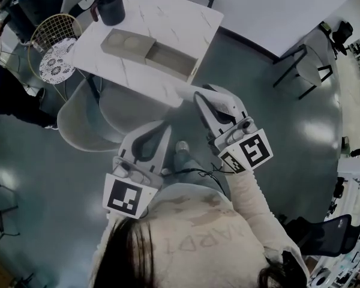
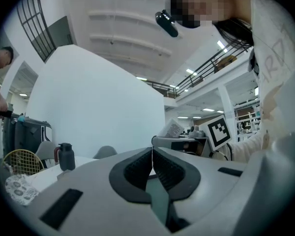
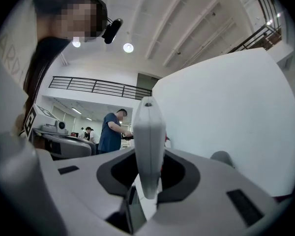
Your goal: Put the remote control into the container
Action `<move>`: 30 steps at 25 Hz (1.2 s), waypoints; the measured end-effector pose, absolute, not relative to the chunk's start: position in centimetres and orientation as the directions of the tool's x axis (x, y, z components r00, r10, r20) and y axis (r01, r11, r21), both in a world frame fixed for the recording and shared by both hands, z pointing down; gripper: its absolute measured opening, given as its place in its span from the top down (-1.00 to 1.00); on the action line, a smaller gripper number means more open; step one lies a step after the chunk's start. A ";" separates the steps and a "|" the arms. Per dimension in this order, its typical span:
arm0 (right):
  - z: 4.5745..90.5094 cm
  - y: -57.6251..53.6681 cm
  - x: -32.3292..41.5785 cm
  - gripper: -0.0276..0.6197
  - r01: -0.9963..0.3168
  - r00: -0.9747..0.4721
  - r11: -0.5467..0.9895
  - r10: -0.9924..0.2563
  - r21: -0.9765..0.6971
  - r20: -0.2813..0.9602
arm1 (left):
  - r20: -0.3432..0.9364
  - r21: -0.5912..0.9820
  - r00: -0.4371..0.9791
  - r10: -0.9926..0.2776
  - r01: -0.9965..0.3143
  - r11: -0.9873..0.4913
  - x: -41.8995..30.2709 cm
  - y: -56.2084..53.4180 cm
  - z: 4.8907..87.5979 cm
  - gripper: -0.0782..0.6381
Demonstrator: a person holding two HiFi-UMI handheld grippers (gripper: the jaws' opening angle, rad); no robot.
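My right gripper is shut on a slim white remote control, which stands on end between the dark pads and sticks out past the jaws. In the head view this gripper is at the near edge of the white marble table, and the remote points toward the table. On the table lies the beige container, a long box with two compartments. My left gripper hangs lower and to the left, off the table. Its jaws are shut with nothing between them.
A dark jug stands on the table's far left, also in the left gripper view. A grey chair sits under the table's near edge and a wire chair with a patterned cushion at its left. People stand in the background.
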State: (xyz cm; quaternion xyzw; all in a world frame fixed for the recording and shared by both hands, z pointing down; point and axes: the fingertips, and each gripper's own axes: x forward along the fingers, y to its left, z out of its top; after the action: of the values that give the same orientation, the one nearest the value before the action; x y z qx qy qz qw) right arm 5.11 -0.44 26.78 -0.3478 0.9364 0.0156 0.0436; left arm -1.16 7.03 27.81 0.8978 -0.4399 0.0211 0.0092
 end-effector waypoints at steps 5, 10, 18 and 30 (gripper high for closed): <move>29.0 -5.9 4.7 0.62 -0.618 -0.786 0.786 -0.617 0.003 -0.039 | 0.057 0.003 0.565 -0.823 -0.824 -0.566 -1.3 3.2 28.0 0.74; 31.7 -11.2 4.2 0.62 -0.580 -0.815 0.815 -0.579 0.001 0.027 | 0.058 0.012 0.516 -0.855 -0.856 -0.516 -1.3 -0.6 28.2 0.74; 36.2 -17.4 3.3 0.62 -0.535 -0.840 0.845 -0.529 -0.015 0.123 | 0.093 0.021 0.450 -0.888 -0.893 -0.450 -1.4 -4.7 29.0 0.74; 42.7 -23.5 1.5 0.62 -0.486 -0.850 0.873 -0.462 -0.041 0.253 | 0.151 0.021 0.419 -0.896 -0.907 -0.421 -0.7 -8.3 30.3 0.74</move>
State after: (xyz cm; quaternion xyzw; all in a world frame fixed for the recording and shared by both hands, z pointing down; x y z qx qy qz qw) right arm 1.48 -23.52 42.74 -0.2468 0.9604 -0.0518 -0.1186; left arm -0.68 -8.34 30.27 0.8408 -0.5360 0.0582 0.0494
